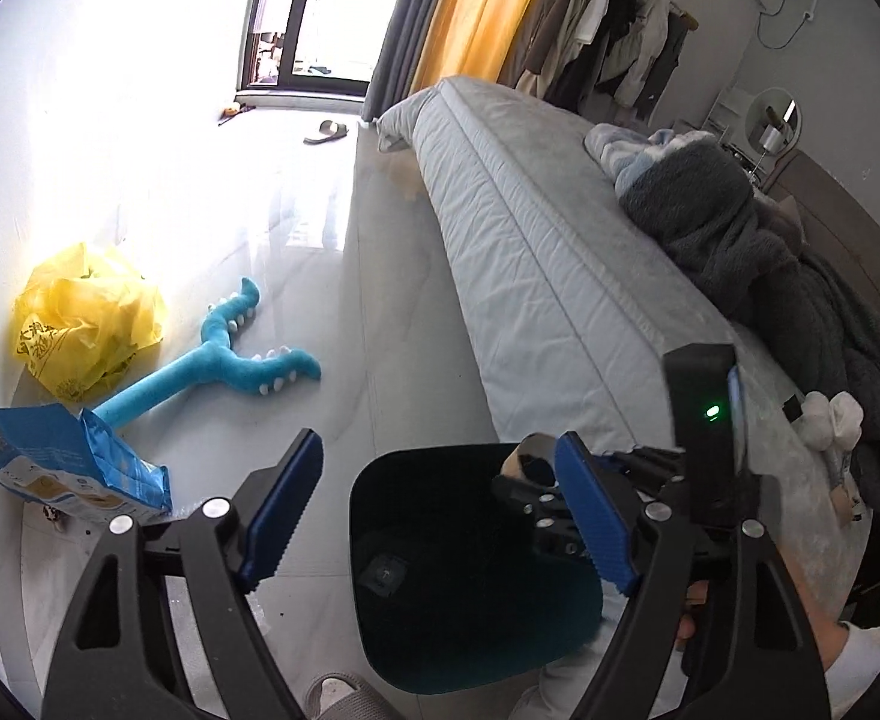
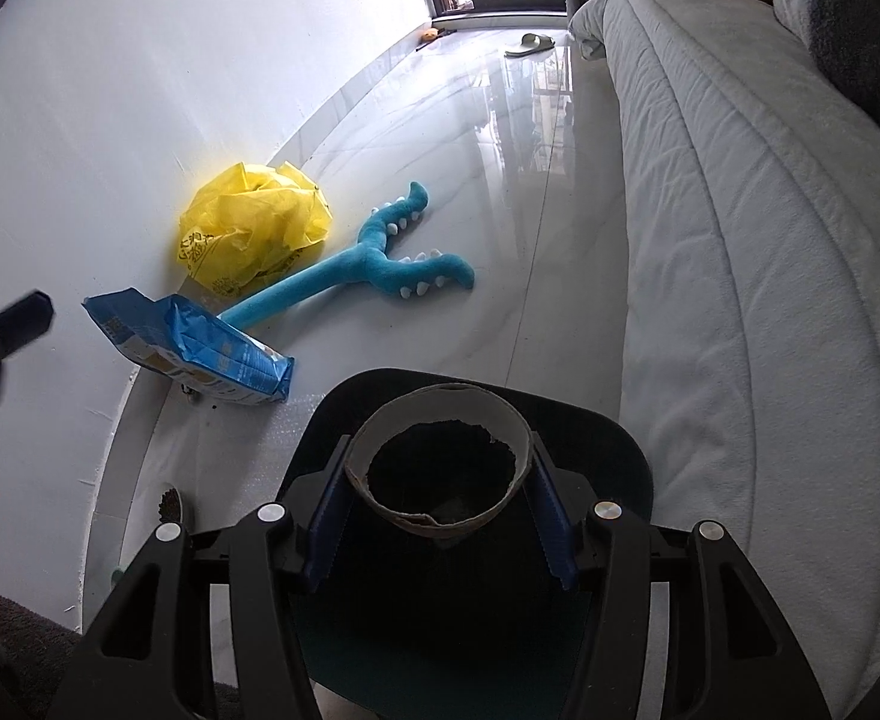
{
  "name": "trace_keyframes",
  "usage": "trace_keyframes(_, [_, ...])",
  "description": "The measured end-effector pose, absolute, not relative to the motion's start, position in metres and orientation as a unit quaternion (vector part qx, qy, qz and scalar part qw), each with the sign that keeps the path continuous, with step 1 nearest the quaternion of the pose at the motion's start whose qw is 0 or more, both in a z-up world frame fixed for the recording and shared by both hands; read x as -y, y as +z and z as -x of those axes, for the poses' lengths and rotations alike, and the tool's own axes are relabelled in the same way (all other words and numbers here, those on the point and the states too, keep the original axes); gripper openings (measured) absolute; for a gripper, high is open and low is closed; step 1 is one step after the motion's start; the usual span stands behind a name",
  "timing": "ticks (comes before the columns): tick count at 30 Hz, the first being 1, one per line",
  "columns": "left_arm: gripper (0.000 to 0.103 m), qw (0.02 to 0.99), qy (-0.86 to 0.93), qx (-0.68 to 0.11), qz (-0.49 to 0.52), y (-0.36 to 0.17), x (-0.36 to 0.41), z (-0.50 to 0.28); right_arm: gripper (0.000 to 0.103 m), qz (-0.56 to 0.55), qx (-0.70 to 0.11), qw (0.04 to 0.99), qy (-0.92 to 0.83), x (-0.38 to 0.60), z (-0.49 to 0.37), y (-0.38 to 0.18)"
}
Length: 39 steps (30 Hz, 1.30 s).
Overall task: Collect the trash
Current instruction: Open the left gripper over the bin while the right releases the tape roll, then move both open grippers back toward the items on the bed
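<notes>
A brown cardboard tube [image 2: 440, 468] sits crosswise between the blue pads of my right gripper [image 2: 440, 444], which is shut on it. Its open end faces the camera. It hangs just above the mouth of a dark bin [image 2: 626, 456] on the floor. In the left wrist view my left gripper [image 1: 438, 443] stands open over the same bin [image 1: 368, 540] with nothing between its pads; the tube [image 1: 521, 450] shows by its right pad. On the floor by the wall lie a crumpled yellow plastic bag [image 2: 254, 228] and a blue snack package [image 2: 200, 354].
A blue plush toy [image 2: 374, 264] lies on the glossy floor between the bag and the bed. The bed with its pale quilt [image 2: 740, 240] fills the right side, dark blankets [image 1: 740, 240] on top. A slipper [image 2: 530, 43] lies near the far window.
</notes>
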State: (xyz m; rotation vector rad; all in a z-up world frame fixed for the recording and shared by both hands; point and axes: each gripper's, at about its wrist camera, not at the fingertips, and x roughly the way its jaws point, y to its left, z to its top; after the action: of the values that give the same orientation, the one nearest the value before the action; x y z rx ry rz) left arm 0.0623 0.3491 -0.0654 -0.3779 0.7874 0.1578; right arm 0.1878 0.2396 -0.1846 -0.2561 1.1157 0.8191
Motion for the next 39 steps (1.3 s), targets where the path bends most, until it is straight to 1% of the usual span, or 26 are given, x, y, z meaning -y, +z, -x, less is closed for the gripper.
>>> trace_keyframes(3, [0.08,0.912,0.078,-0.367,0.168,-0.052,-0.347,-0.059,0.056,0.128,-0.523,0.756,0.372,-0.245,-0.187,-0.198])
trace_keyframes(4, [0.078,0.914,0.078,-0.362,0.165,-0.047,-0.345,-0.059,0.056,0.131,-0.526,0.754,0.37,-0.246,-0.186,-0.202])
trace_keyframes(14, [0.07,0.923,0.073,-0.339,0.166,-0.03,-0.338,-0.053,0.057,0.166,-0.553,0.732,0.362,-0.258,-0.175,-0.242])
trace_keyframes(19, [0.069,0.924,0.064,-0.334,0.174,-0.025,-0.332,-0.054,0.058,0.187,-0.559,0.722,0.363,-0.256,-0.17,-0.248])
trace_keyframes(21, [0.069,0.926,0.065,-0.332,0.169,-0.023,-0.33,-0.054,0.066,0.19,-0.566,0.714,0.366,-0.254,-0.169,-0.25])
trace_keyframes(22, [0.069,0.926,0.066,-0.332,0.169,-0.022,-0.328,-0.054,0.074,0.191,-0.573,0.708,0.367,-0.252,-0.168,-0.251])
trace_keyframes(25, [0.069,0.923,0.066,-0.336,0.176,-0.02,-0.326,-0.055,0.075,0.2,-0.579,0.699,0.369,-0.25,-0.167,-0.254])
trace_keyframes(31, [0.069,0.926,0.072,-0.329,0.173,-0.007,-0.318,-0.054,0.075,0.189,-0.565,0.705,0.385,-0.24,-0.162,-0.231])
trace_keyframes(39, [0.071,0.935,0.079,-0.308,0.156,0.013,-0.301,-0.056,0.075,0.162,-0.523,0.732,0.407,-0.213,-0.159,-0.174])
